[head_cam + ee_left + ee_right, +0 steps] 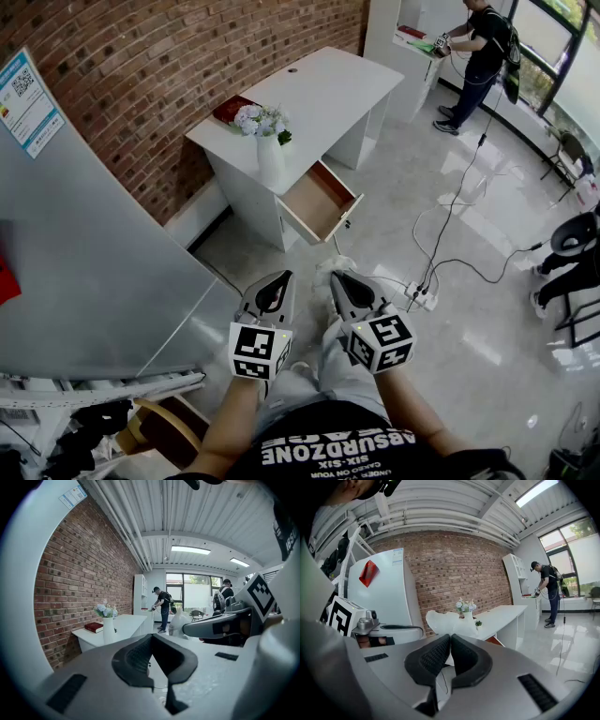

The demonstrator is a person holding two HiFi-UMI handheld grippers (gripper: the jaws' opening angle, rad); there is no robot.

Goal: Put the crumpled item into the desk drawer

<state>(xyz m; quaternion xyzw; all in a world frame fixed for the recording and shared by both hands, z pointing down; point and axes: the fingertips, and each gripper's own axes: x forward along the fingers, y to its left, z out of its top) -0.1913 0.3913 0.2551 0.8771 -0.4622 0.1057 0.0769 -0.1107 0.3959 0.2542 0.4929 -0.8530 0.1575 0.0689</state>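
white crumpled item (443, 620) pinched at the tip of my right claw (450, 637), pads pressed together on it, most of it sticking out past them. in the head view the item (330, 266) hangs over the floor (487, 244), at 6 o'clock from the open drawer (319, 202) and well apart from it. my left claw (151, 636) is pressed together on nothing, just beside the right one at its 9 o'clock, both tilted a little downward. the drawer juts from the near end of the white desk (328, 89), its inside wood-coloured. on the desktop, at 11 o'clock from the drawer, a white vase (270, 157) of pale flowers (260, 119) stands upright, with a red book (230, 109) behind it against the brick wall (187, 66). a power strip (419, 295) lies on the floor at 3 o'clock from my claws, with cables (450, 216) running off toward 1 o'clock. a person (483, 52) stands far off at 1 o'clock.
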